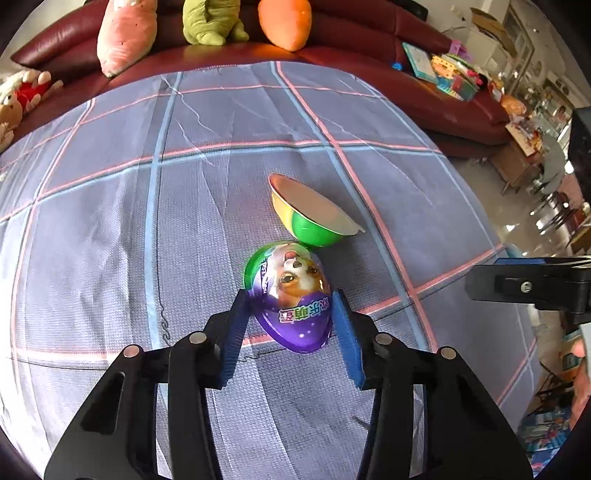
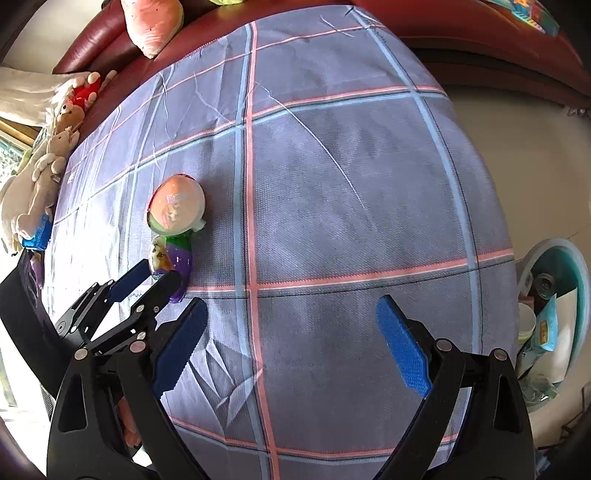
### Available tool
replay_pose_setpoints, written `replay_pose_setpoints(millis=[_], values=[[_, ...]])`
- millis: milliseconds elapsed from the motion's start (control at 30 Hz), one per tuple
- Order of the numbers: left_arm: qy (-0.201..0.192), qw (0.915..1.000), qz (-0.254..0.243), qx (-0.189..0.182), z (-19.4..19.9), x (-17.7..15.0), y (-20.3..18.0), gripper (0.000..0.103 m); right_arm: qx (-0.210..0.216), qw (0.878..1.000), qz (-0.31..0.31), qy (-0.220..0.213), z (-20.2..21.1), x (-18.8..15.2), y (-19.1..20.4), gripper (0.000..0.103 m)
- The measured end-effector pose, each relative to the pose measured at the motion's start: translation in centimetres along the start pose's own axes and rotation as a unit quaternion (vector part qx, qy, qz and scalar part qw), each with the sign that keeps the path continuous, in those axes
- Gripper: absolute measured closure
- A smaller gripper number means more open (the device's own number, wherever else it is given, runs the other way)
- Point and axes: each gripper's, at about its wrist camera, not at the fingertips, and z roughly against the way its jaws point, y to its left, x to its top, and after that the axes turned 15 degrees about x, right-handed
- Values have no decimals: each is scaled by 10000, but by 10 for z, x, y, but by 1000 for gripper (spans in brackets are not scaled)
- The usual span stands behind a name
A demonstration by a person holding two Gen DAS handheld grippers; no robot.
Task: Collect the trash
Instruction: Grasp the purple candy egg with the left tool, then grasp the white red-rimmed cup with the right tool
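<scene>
A purple and green toy-egg half with a dog picture (image 1: 291,295) lies on the checked cloth (image 1: 110,221). My left gripper (image 1: 291,306) has its blue pads on both sides of it, closed on it. A second egg half, yellow and green with a foil lid (image 1: 310,212), lies tilted just beyond, touching the first. In the right wrist view both halves show at the left: the foil-lidded one (image 2: 177,210) and the purple one (image 2: 173,262), with the left gripper (image 2: 147,280) around the purple one. My right gripper (image 2: 291,343) is wide open and empty over bare cloth.
A teal-rimmed bin (image 2: 554,325) holding wrappers and cups stands off the table's right edge. A dark red sofa (image 1: 351,48) with plush toys (image 1: 125,33) runs along the far side. More stuffed animals (image 2: 44,173) sit at the left edge.
</scene>
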Motion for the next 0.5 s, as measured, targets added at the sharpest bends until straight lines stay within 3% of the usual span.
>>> replay_pose_setpoints(millis=[33,200,500], values=[[-9,10000,22,-58,0,0,3,61,-1,10000,-7,7,-1,1,1,15],[-23,9998,129,-134,0,-2,16,62,-51,10000,33,41,-10,7,11,15],[-61,9983,582,-22,9,-2,82,62,30,9982,545,238,-37,33,54,15]])
